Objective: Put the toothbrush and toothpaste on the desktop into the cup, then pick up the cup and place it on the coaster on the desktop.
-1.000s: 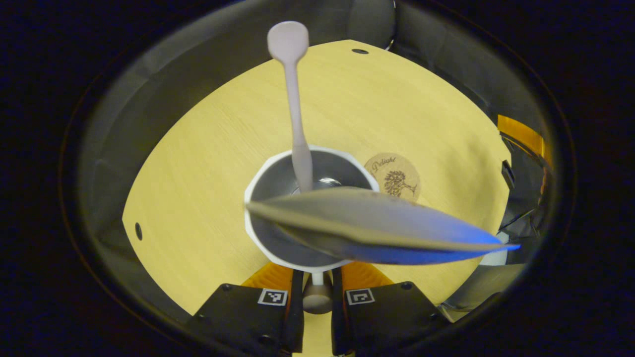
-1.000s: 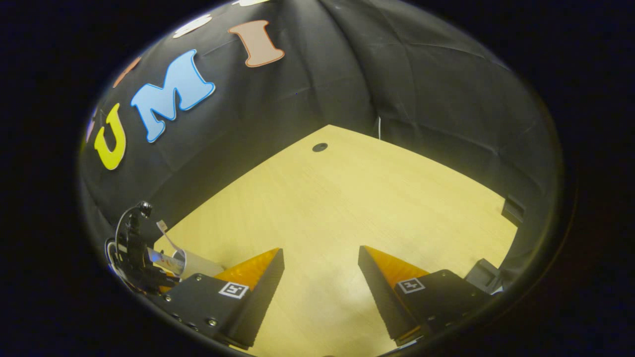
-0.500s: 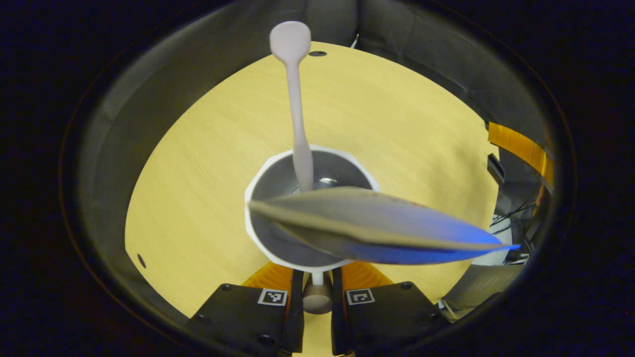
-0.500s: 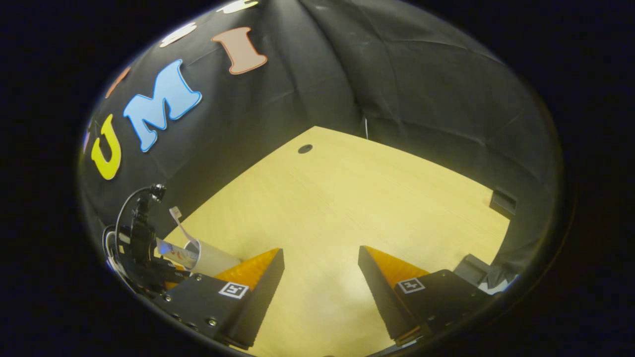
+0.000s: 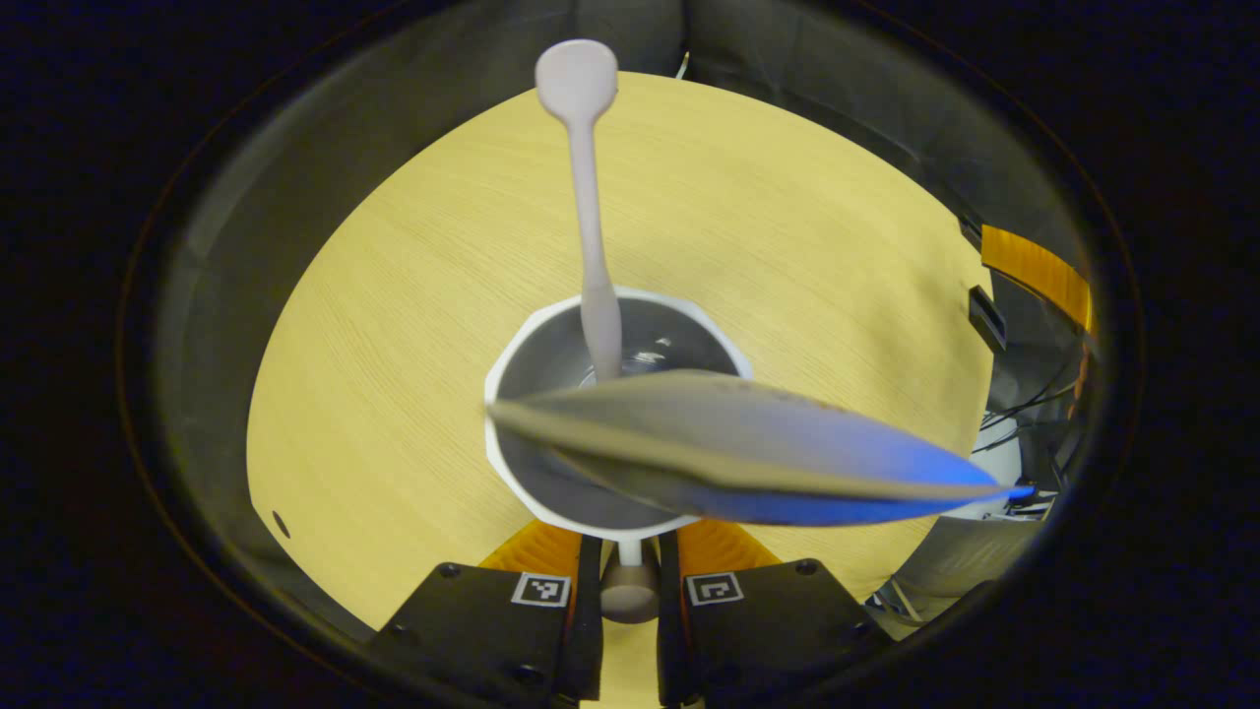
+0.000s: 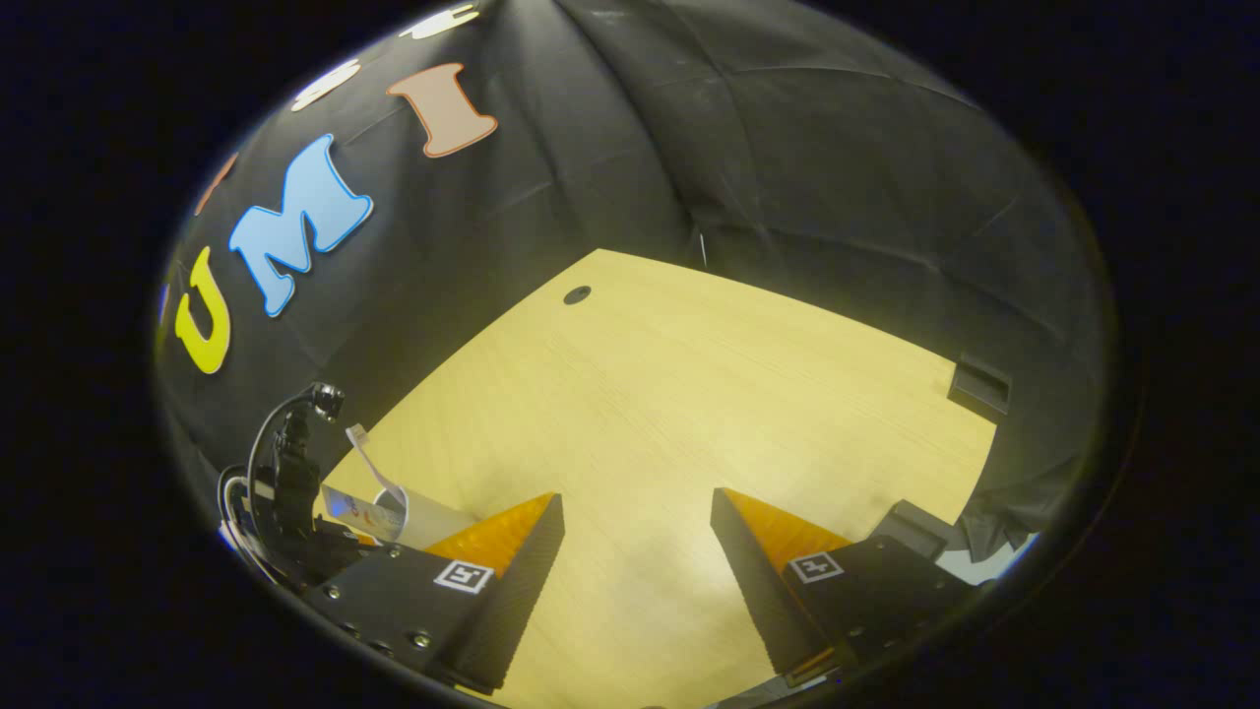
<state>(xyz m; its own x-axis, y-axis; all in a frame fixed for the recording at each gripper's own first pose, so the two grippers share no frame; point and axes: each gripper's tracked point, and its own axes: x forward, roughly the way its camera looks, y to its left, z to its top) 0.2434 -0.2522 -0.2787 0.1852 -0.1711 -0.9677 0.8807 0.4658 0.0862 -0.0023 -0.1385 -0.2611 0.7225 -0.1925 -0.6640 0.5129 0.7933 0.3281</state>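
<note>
Cup (image 5: 551,394), already holding the toothbrush (image 5: 589,217) and toothpaste (image 5: 748,453), sits pinched by its handle just ahead of the clenched left gripper (image 5: 630,581), the right gripper (image 6: 635,532) spread empty, so carrying it to the coaster comes next, I judge.

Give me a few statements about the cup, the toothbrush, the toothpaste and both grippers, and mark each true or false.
1. The toothbrush stands in the cup. True.
2. The toothpaste lies flat on the desk. False: it rests across the cup's mouth.
3. The left gripper grips the cup's handle. True.
4. The right gripper holds the toothpaste. False: it is open and empty.
5. The cup lies tipped over. False: it is upright.
</note>
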